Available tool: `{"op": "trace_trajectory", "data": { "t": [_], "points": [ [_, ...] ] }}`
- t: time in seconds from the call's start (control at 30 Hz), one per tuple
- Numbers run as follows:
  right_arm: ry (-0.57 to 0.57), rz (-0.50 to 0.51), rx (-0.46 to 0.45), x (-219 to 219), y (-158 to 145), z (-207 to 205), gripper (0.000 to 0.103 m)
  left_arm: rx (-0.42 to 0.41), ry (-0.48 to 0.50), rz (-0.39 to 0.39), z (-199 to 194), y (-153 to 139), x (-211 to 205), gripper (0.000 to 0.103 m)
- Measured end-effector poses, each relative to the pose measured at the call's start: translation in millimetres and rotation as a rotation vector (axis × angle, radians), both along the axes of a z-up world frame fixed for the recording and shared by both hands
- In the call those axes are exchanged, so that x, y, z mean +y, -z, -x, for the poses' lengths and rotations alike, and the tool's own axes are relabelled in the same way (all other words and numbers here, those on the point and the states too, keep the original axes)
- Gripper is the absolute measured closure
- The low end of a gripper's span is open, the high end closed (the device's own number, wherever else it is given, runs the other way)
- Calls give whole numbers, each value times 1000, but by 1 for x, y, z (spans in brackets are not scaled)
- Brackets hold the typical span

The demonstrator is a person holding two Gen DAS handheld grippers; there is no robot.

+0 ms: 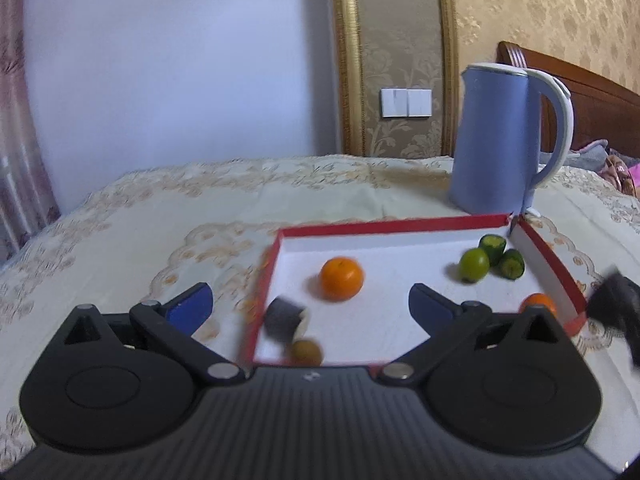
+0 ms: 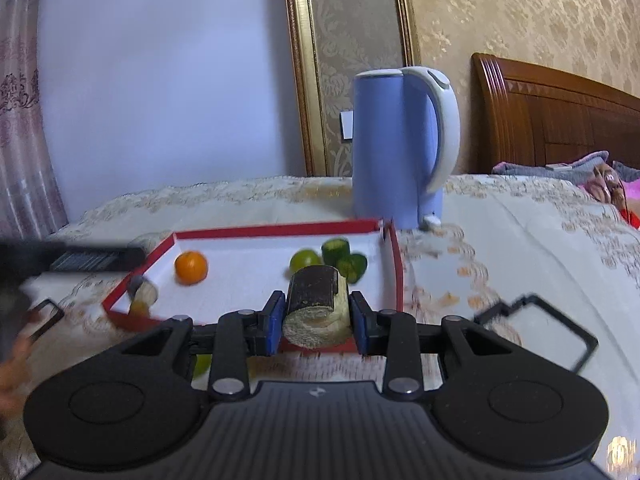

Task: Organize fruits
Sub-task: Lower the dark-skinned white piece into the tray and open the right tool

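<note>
Two oranges (image 1: 341,278) (image 1: 538,303), one round green fruit (image 1: 473,265) and two dark green cut pieces (image 1: 493,247) (image 1: 512,264) lie inside the red-rimmed tray (image 1: 392,224), which sits on the cloth-covered surface in front of the blue kettle (image 1: 494,140). At the tray's near left corner we see one dark-skinned cut piece (image 1: 285,319) beside a small brown fruit (image 1: 306,352). Our left gripper (image 1: 310,304) stands spread wide and empty over the tray's near edge, while our right gripper (image 2: 316,320), angled slightly downward, pinches another dark-skinned cut piece (image 2: 316,304) above the tray's near edge.

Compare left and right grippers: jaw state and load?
The left gripper stands wide open with nothing between its pads; the right gripper is shut on a dark-skinned fruit piece. The left hangs above the red tray, the right at the tray's near edge. Both have blue pads and face the kettle.
</note>
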State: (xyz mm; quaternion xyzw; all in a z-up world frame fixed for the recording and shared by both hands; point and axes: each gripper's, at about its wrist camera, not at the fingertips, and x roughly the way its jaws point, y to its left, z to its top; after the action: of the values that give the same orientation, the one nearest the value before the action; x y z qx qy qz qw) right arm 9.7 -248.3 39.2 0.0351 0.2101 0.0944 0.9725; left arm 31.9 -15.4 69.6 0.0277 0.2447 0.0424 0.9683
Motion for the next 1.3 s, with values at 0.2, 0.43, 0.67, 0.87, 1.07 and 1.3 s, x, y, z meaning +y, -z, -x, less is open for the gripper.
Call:
{"op": "trace_trajectory", "data": {
  "t": [0.2,0.43,0.67,0.87,1.07,1.3],
  "points": [
    [-60,19,29,21,-8,-54,69,41,-11,21,17,6,20,0],
    [-63,87,120,58,10,-127,69,29,-27,-2,25,4,25,0],
    [-32,97,154,63,15,-158,58,40,-26,12,26,5,29,0],
    [-18,43,27,45,-10,-108,40,55,1,48,27,5,37,0],
    [96,-36,-106,7,-18,-28,33,86,140,84,36,14,19,0],
    [207,-136,-86,-23,11,28,31,82,178,-21,44,27,-18,0]
  ]
}}
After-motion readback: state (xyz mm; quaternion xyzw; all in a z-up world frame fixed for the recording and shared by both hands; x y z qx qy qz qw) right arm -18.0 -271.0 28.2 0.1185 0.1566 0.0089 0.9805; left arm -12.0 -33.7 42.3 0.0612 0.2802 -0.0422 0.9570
